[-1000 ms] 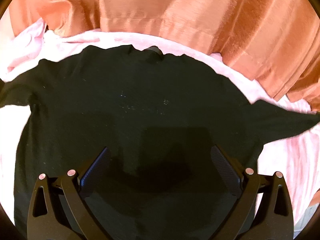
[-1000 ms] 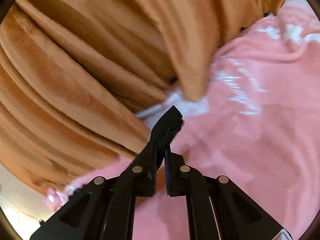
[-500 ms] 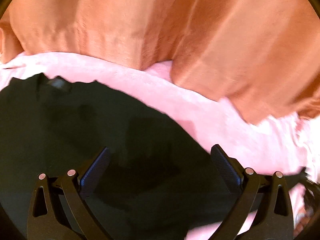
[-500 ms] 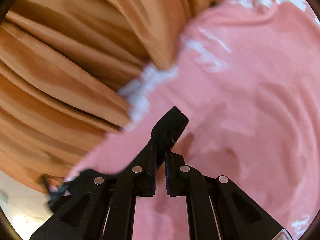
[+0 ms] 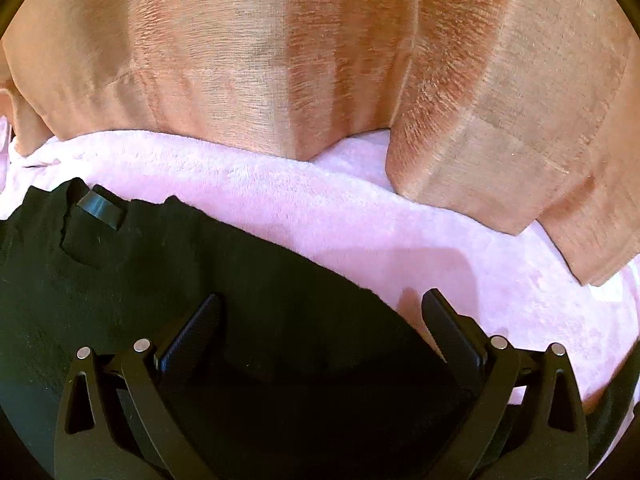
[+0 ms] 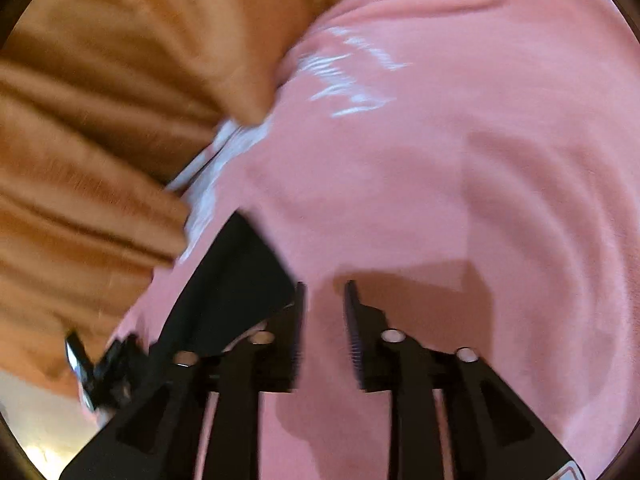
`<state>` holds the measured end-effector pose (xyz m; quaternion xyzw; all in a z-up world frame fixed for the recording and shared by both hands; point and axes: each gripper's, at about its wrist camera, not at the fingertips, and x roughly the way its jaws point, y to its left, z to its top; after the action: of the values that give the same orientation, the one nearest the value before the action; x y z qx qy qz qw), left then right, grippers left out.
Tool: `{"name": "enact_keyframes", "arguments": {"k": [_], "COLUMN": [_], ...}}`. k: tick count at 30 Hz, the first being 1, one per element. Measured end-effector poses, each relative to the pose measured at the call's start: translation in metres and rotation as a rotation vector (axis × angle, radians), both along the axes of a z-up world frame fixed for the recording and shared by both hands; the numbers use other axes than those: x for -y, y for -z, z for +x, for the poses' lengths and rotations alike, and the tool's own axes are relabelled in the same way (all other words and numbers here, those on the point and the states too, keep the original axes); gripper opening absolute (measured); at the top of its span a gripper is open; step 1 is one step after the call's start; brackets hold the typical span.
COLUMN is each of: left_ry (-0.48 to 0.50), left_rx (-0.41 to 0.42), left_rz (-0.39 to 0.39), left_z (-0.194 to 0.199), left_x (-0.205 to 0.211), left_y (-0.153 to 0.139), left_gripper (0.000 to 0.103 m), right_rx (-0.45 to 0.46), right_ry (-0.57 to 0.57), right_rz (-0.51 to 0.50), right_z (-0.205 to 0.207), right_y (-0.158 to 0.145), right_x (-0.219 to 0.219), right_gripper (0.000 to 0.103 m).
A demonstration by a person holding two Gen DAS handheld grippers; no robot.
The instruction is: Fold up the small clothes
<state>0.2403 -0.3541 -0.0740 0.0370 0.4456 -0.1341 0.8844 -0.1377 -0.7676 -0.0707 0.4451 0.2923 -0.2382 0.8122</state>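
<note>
A small black shirt (image 5: 200, 280) lies flat on a pink fleece blanket (image 5: 360, 220), its neck label (image 5: 100, 212) at the far left. My left gripper (image 5: 322, 312) hovers open over the shirt's shoulder edge, one finger above black cloth and the other above the blanket. In the right wrist view my right gripper (image 6: 325, 292) is low over the blanket (image 6: 440, 160) and its jaws are opening. Only pink fleece shows between them. The black sleeve (image 6: 232, 280) lies just left of the left finger, outside the gap.
An orange curtain (image 5: 320, 60) hangs along the far edge of the blanket and drapes onto it; it also fills the left of the right wrist view (image 6: 100, 140). A dark shiny object (image 6: 84, 364) sits at that view's lower left, too blurred to name.
The left gripper has slid right across the shirt to its shoulder edge, still open. The right gripper sank toward the blanket and parted its jaws, letting go of the sleeve tip.
</note>
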Motion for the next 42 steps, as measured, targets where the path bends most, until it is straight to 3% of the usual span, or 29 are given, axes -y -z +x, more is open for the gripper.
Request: {"name": "enact_keyframes", "arguments": {"k": [2, 5, 7, 8, 9, 11, 14, 15, 17, 19, 21, 22, 25, 28, 29, 30, 32, 35, 37, 38, 40, 42], "left_ry": [0.001, 0.000, 0.000, 0.001, 0.006, 0.035, 0.077, 0.062, 0.014, -0.022, -0.005, -0.001, -0.026, -0.013, -0.007, 0.004, 0.033, 0.051, 0.070, 0.066, 0.048, 0.022], "left_rx": [0.001, 0.002, 0.002, 0.002, -0.001, -0.026, -0.130, -0.155, -0.189, -0.210, -0.115, -0.114, -0.055, -0.055, -0.062, -0.074, -0.095, -0.101, -0.032, -0.018, -0.051, -0.075], "left_rz": [0.012, 0.010, 0.030, 0.036, 0.041, 0.026, -0.125, -0.166, -0.178, -0.124, 0.009, 0.058, 0.085, 0.037, 0.016, -0.008, -0.044, 0.008, 0.097, 0.103, 0.075, 0.026], "left_z": [0.004, 0.005, 0.003, 0.005, 0.006, 0.003, -0.005, -0.006, 0.001, 0.012, 0.011, 0.011, 0.005, -0.005, -0.009, -0.014, -0.025, -0.031, -0.036, -0.038, -0.035, -0.036], "left_x": [0.008, 0.009, 0.014, 0.012, 0.013, 0.012, -0.009, -0.021, -0.032, -0.032, -0.013, -0.004, 0.005, 0.001, -0.002, -0.006, -0.010, -0.001, 0.003, 0.005, 0.002, -0.015], "left_y": [0.002, 0.004, 0.004, 0.004, 0.004, -0.001, -0.022, -0.026, -0.023, -0.006, -0.004, 0.001, 0.006, 0.000, -0.003, -0.006, -0.009, 0.002, 0.010, 0.011, 0.007, -0.008], "left_gripper": [0.098, 0.098, 0.098, 0.098, 0.098, 0.098, 0.098, 0.098, 0.098, 0.098, 0.098, 0.098, 0.098, 0.098, 0.098, 0.098, 0.098, 0.098, 0.098, 0.098, 0.097, 0.094], "right_rx": [0.002, -0.001, -0.024, -0.022, -0.035, -0.003, 0.039, 0.015, -0.059, -0.124, -0.154, -0.171, -0.162, -0.116, -0.100, -0.069, -0.042, -0.075, -0.069, -0.083, -0.017, 0.058], "right_ry": [-0.017, -0.038, -0.082, -0.126, -0.134, -0.127, -0.093, -0.086, -0.071, -0.016, 0.005, 0.003, -0.044, -0.080, -0.076, -0.073, -0.054, -0.046, -0.030, -0.041, -0.027, -0.066], "right_rz": [0.009, -0.017, -0.054, -0.040, -0.037, -0.074, -0.134, -0.168, -0.193, -0.128, -0.079, -0.077, -0.047, -0.036, -0.028, -0.009, 0.023, 0.063, 0.032, 0.035, 0.047, -0.064], "right_z": [0.015, 0.040, 0.057, 0.066, 0.071, 0.067, 0.034, 0.020, 0.002, -0.012, -0.020, -0.022, -0.022, -0.013, -0.010, -0.011, -0.009, 0.000, 0.004, 0.011, 0.015, 0.036], "right_y": [0.005, 0.007, 0.003, 0.002, 0.000, -0.016, -0.050, -0.057, -0.053, -0.033, -0.017, -0.012, -0.001, -0.007, -0.009, -0.009, -0.006, 0.011, 0.011, 0.010, -0.004, -0.051], "right_x": [-0.007, -0.018, -0.027, -0.032, -0.035, -0.038, -0.039, -0.041, -0.043, -0.039, -0.037, -0.037, -0.039, -0.045, -0.047, -0.047, -0.049, -0.050, -0.052, -0.052, -0.055, -0.076], "right_gripper": [0.054, 0.054, 0.045, 0.013, 0.008, 0.007, 0.007, 0.006, 0.006, 0.002, 0.002, 0.002, 0.002, 0.011, 0.021, 0.037, 0.056, 0.057, 0.044, 0.003, 0.004, 0.004]}}
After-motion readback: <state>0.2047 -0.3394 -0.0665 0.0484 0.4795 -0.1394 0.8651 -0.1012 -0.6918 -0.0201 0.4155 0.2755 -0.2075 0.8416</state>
